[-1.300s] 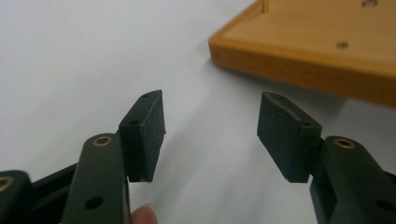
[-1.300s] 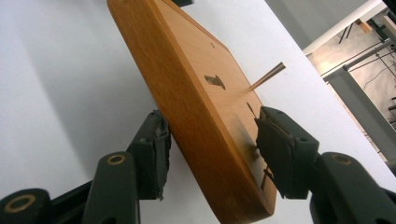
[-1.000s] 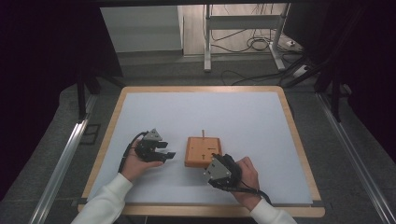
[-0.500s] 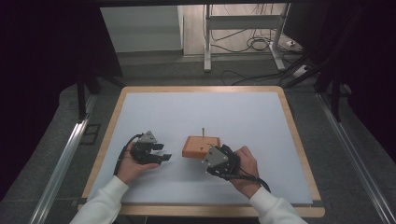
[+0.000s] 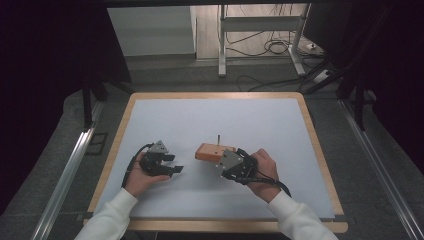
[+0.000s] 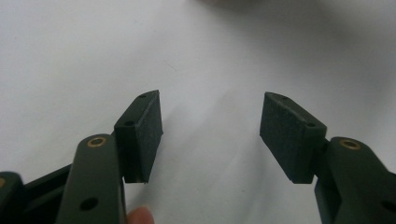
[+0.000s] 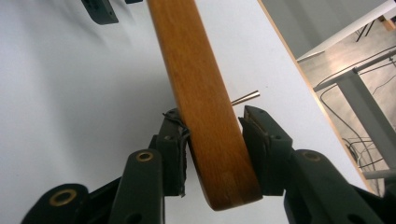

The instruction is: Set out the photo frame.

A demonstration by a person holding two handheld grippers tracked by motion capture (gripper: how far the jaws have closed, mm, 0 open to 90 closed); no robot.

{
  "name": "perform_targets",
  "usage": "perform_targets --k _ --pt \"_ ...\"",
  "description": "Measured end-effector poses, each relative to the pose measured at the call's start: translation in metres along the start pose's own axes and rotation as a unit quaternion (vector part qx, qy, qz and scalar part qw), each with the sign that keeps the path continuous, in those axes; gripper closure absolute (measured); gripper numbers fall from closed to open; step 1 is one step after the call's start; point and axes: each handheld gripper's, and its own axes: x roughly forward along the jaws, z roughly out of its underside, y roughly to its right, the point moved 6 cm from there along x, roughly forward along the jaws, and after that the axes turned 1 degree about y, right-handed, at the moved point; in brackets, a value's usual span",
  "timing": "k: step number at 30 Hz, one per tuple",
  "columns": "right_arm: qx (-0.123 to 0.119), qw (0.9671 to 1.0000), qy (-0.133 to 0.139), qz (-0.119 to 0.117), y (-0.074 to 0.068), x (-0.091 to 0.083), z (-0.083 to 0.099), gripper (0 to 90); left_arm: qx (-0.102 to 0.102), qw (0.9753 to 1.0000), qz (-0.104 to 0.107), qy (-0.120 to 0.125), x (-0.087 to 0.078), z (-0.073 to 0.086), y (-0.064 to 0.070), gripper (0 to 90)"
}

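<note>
An orange-brown wooden block (image 5: 212,151) with a thin metal pin (image 5: 218,138) standing out of it is near the middle front of the white mat (image 5: 210,117). My right gripper (image 5: 223,163) is shut on the block's right end. In the right gripper view the block (image 7: 196,79) runs up between the pads of the right gripper (image 7: 212,140), and the pin (image 7: 246,97) pokes out to the right. My left gripper (image 5: 174,163) stands open to the left of the block, apart from it. In the left gripper view its pads (image 6: 140,135) hold nothing, and the left gripper (image 6: 210,133) is over bare mat.
The mat lies on a table with a wooden rim (image 5: 112,150). Aluminium rails (image 5: 70,170) run along both sides. Behind the table are metal frame legs (image 5: 221,40) and cables (image 5: 272,47) on the floor.
The block has tipped up from lying flat and shifted slightly left in my right gripper. The right hand has turned with it. The left gripper has barely moved.
</note>
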Motion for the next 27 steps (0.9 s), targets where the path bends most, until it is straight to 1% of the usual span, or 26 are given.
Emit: perform_targets --k 2,6,7,9,11,13,14,15,16,17,18,21,24,25,26,27 --pt "-0.010 0.9999 -0.001 -0.002 0.002 0.001 -0.003 63.4 0.000 1.0000 0.000 0.000 0.000 0.000 0.000 38.4" --pt "-0.018 0.9998 -0.003 -0.004 0.006 0.004 -0.010 65.5 -0.001 1.0000 -0.001 0.001 -0.001 0.000 -0.001 38.4" --pt "-0.021 0.9998 0.000 -0.005 0.008 0.006 -0.013 66.3 -0.002 1.0000 -0.001 0.002 -0.002 0.000 -0.001 38.4" --pt "-0.022 0.9997 0.001 -0.005 0.008 0.007 -0.015 66.7 -0.002 1.0000 0.000 0.003 -0.002 0.000 -0.001 38.4" --pt "-0.020 0.9997 0.005 -0.010 0.010 0.007 -0.021 68.2 -0.001 1.0000 0.000 0.002 -0.002 0.000 -0.001 38.4" --pt "-0.020 0.9997 0.008 -0.012 0.011 0.006 -0.023 68.7 0.000 1.0000 0.001 0.002 -0.001 0.000 -0.001 38.4" --pt "-0.017 0.9997 0.010 -0.016 0.011 0.005 -0.025 68.9 0.000 1.0000 0.001 0.002 -0.002 0.000 -0.001 38.4" --pt "-0.008 0.9995 0.014 -0.026 0.012 0.002 -0.028 69.1 0.000 1.0000 0.001 0.004 -0.002 -0.001 -0.001 38.4" --pt "-0.008 0.9995 0.014 -0.026 0.012 0.002 -0.028 69.1 0.000 1.0000 0.001 0.004 -0.002 -0.001 -0.001 38.4" --pt "0.002 0.9991 0.020 -0.036 0.013 -0.001 -0.030 69.1 0.001 1.0000 0.001 0.004 -0.002 -0.001 -0.001 38.4" --pt "0.002 0.9991 0.020 -0.036 0.013 -0.001 -0.030 69.1 0.001 1.0000 0.001 0.004 -0.002 -0.001 -0.001 38.4" --pt "0.010 0.9981 0.031 -0.053 0.012 -0.009 -0.032 69.1 0.001 1.0000 0.001 0.003 -0.002 -0.001 -0.001 38.4" --pt "0.008 0.9969 0.041 -0.068 0.007 -0.019 -0.035 69.0 0.002 1.0000 0.001 0.002 -0.001 -0.001 0.000 38.4" --pt "0.005 0.9960 0.047 -0.076 0.003 -0.024 -0.036 69.0 0.001 1.0000 0.002 0.003 -0.001 -0.001 0.000 38.4" --pt "0.005 0.9960 0.047 -0.076 0.003 -0.024 -0.036 69.0 0.001 1.0000 0.001 0.003 0.000 -0.001 0.000 38.4" --pt "0.000 0.9955 0.052 -0.080 0.000 -0.026 -0.036 68.9 0.001 1.0000 0.001 0.002 0.000 -0.001 0.001 38.4"
